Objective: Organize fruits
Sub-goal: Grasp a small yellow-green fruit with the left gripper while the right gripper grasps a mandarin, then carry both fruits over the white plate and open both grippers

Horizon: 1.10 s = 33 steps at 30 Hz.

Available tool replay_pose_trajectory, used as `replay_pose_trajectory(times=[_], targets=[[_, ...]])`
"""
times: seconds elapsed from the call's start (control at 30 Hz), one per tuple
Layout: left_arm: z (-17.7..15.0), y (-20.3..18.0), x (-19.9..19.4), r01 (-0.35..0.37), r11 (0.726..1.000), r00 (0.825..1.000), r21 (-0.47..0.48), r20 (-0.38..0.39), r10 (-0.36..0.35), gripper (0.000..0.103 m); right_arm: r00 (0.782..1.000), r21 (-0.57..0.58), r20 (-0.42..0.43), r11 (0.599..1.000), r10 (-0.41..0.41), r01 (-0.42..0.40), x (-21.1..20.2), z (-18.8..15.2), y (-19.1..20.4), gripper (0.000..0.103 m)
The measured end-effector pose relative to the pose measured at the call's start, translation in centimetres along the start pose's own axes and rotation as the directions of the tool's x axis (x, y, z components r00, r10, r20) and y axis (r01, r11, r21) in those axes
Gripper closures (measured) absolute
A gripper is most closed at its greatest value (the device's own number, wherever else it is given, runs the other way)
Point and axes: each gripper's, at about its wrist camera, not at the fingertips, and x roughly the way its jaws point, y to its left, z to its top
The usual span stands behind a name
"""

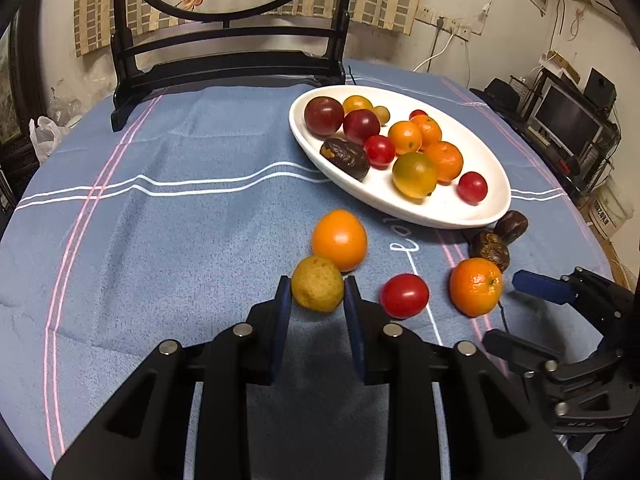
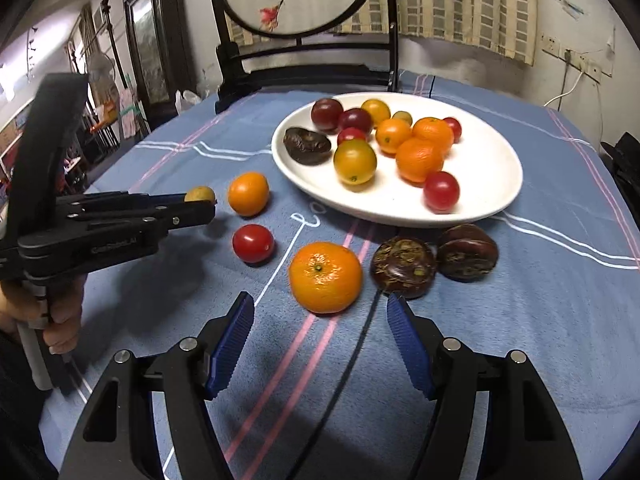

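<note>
Jaws of left gripper (image 1: 316, 284) flanking yellow citrus (image 1: 317, 284).

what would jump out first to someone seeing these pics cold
The white oval plate piled with small red, orange and dark fruits at the far right of the blue tablecloth catches the eye first. Next comes the left gripper, its blue pads closed around a yellowish fruit in front of the plate. The right gripper hangs open just short of a loose mandarin, with two dark brown fruits beside it.
</note>
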Motion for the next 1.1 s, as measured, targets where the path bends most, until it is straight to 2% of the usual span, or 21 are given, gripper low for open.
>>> replay_pose_trajectory(times=[0.07, 0.13, 0.33, 0.37, 0.4, 0.43, 0.6, 0.73, 0.97, 1.1], targets=[[-0.1, 0.1, -0.1, -0.002, 1.000, 1.000, -0.002, -0.002, 0.002, 0.077, 0.999, -0.018, -0.027, 1.000, -0.020, 0.020, 0.7, 0.0, 0.4, 0.035], [-0.1, 0.1, -0.1, -0.005, 1.000, 1.000, -0.002, -0.001, 0.005, 0.077, 0.997, -0.019, -0.064, 0.999, -0.048, 0.047, 1.6, 0.2, 0.4, 0.043], [-0.1, -0.1, -0.1, -0.006, 1.000, 1.000, 0.010, -0.001, 0.006, 0.077, 0.995, 0.003, -0.066, 0.997, -0.075, 0.076, 2.7, 1.2, 1.0, 0.043], [-0.1, 0.0, -0.1, -0.007, 1.000, 1.000, 0.008, 0.001, 0.007, 0.077, 0.994, 0.009, -0.066, 0.996, -0.088, 0.088, 2.8, 1.4, 1.1, 0.046], [-0.1, 0.1, -0.1, -0.006, 1.000, 1.000, 0.002, 0.001, 0.006, 0.077, 0.993, 0.021, -0.064, 0.994, -0.103, 0.104, 2.9, 1.6, 1.1, 0.055], [-0.1, 0.2, -0.1, -0.005, 1.000, 1.000, -0.002, 0.000, 0.005, 0.077, 0.992, 0.035, -0.063, 0.994, -0.105, 0.108, 2.9, 1.7, 0.9, 0.059], [-0.2, 0.4, 0.1, 0.014, 1.000, 1.000, -0.020, -0.016, -0.014, 0.077, 0.995, 0.057, -0.061, 0.995, -0.073, 0.077, 2.3, 1.3, 0.0, 0.059], [-0.5, -0.2, 0.0, 0.011, 1.000, 1.000, 0.003, -0.010, -0.011, 0.077, 0.998, 0.108, -0.038, 0.992, -0.054, 0.057, 0.6, 0.5, -1.5, 0.059], [0.2, -0.6, -0.8, 0.003, 1.000, 1.000, -0.001, 0.016, -0.003, 0.077, 0.995, 0.152, 0.063, 0.986, -0.074, 0.064, -3.2, 0.9, -4.0, 0.059], [1.7, -1.7, -1.7, 0.038, 0.999, 0.999, 0.012, 0.026, -0.039, 0.077, 0.990, 0.153, 0.103, 0.985, -0.092, 0.076, -4.1, 2.3, -5.1, 0.059]])
